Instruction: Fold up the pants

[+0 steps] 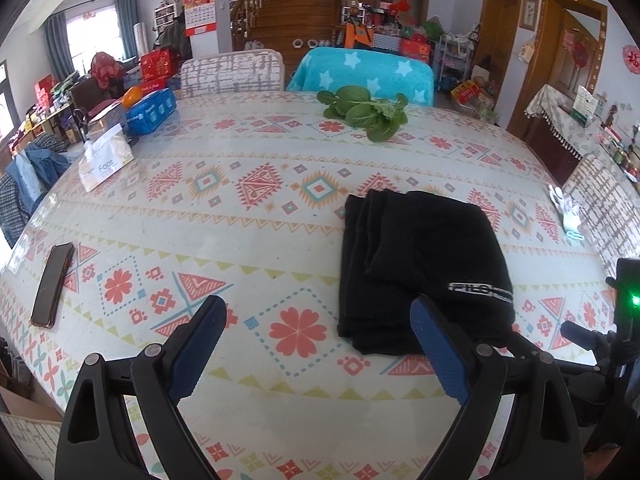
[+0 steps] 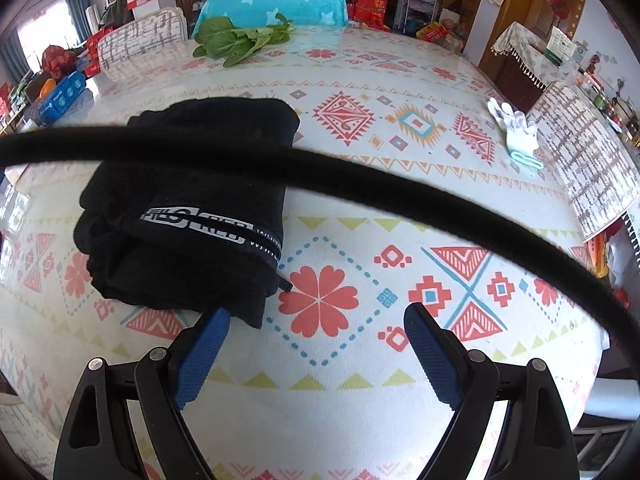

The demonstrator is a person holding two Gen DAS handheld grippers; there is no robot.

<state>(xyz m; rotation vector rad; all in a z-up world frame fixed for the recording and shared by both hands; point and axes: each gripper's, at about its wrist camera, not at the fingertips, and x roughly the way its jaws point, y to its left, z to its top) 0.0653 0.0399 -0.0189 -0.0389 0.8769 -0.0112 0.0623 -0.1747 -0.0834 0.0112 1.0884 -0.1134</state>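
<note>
The black pants (image 1: 424,268) lie folded into a compact stack on the patterned table (image 1: 240,220), white-lettered band on top. My left gripper (image 1: 318,322) is open and empty, just left of the stack's near edge, its right finger in front of the stack's near corner. In the right wrist view the pants (image 2: 192,208) lie ahead to the left. My right gripper (image 2: 316,320) is open and empty, its left fingertip (image 2: 214,326) at the stack's near edge. The other gripper's body (image 1: 624,320) shows at the right edge of the left wrist view.
A phone (image 1: 52,284) lies near the left table edge. A tissue pack (image 1: 106,160), a blue box (image 1: 152,110) and leafy greens (image 1: 368,112) are farther back. White gloves (image 2: 516,132) lie right. A black cable (image 2: 320,176) crosses the right view. Chairs surround the table.
</note>
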